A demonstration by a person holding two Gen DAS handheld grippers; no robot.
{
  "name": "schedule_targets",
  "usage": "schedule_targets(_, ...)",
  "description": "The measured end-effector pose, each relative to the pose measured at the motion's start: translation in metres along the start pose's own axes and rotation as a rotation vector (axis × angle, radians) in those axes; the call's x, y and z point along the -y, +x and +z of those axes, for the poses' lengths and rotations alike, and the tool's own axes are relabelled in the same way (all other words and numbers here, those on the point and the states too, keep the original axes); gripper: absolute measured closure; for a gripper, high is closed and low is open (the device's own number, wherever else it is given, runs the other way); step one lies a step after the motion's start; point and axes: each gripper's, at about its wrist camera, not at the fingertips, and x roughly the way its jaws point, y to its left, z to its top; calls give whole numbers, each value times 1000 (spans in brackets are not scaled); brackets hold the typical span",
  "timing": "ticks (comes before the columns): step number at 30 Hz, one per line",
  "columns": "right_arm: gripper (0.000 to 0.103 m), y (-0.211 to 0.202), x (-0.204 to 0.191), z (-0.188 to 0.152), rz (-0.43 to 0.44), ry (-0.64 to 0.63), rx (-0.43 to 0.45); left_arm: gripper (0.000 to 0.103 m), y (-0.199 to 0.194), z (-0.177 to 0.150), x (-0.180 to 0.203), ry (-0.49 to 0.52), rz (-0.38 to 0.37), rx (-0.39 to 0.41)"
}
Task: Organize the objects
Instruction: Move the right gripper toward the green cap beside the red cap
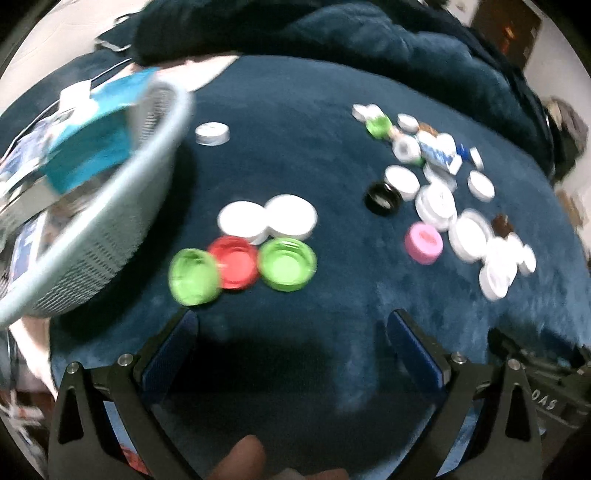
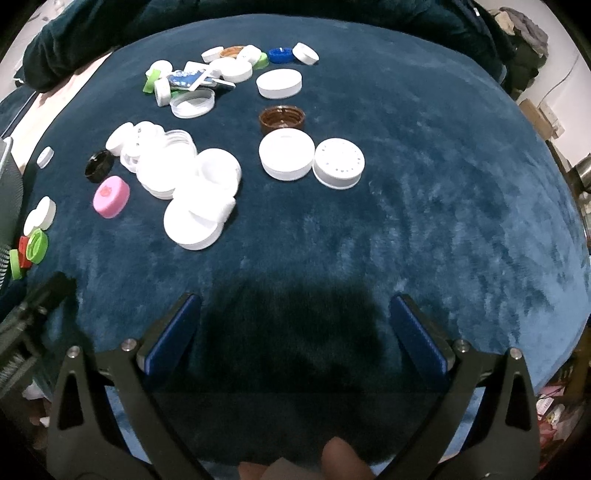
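Note:
Bottle caps lie scattered on a dark blue velvet cloth point(image 2: 424, 184). In the left wrist view a red cap point(image 1: 233, 263) sits between two green caps point(image 1: 194, 276) point(image 1: 287, 263), with two white caps point(image 1: 242, 221) behind them. A pink cap point(image 1: 423, 243), a black cap point(image 1: 383, 198) and several white caps lie to the right. My left gripper point(image 1: 291, 332) is open above bare cloth, short of the green caps. In the right wrist view my right gripper point(image 2: 295, 317) is open over bare cloth, nothing between its fingers. Two white caps point(image 2: 286, 154) point(image 2: 339, 162) and a brown cap point(image 2: 282, 119) lie beyond it.
A pale blue mesh basket point(image 1: 96, 236) holding teal and white packets stands at the left of the left wrist view. A lone white cap point(image 1: 212, 133) lies behind it. A heap of dark blue fabric point(image 1: 332, 33) borders the far side. A fingertip point(image 2: 341, 458) shows at the bottom edge.

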Motion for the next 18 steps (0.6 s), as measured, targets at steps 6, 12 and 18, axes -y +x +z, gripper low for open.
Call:
schedule_targets(6,0,-30,-22,-15,39,-46,78,0,-26,-5,-36,-157,10,67)
schedule_targets(12,0,-72,-105,-35,90,-189,167,6,-22,-6,-61,-260,53,86)
schedule_targets(18,0,-65,-119,-40,128,-193,147,21,-8,0,-73,-350,-4,78)
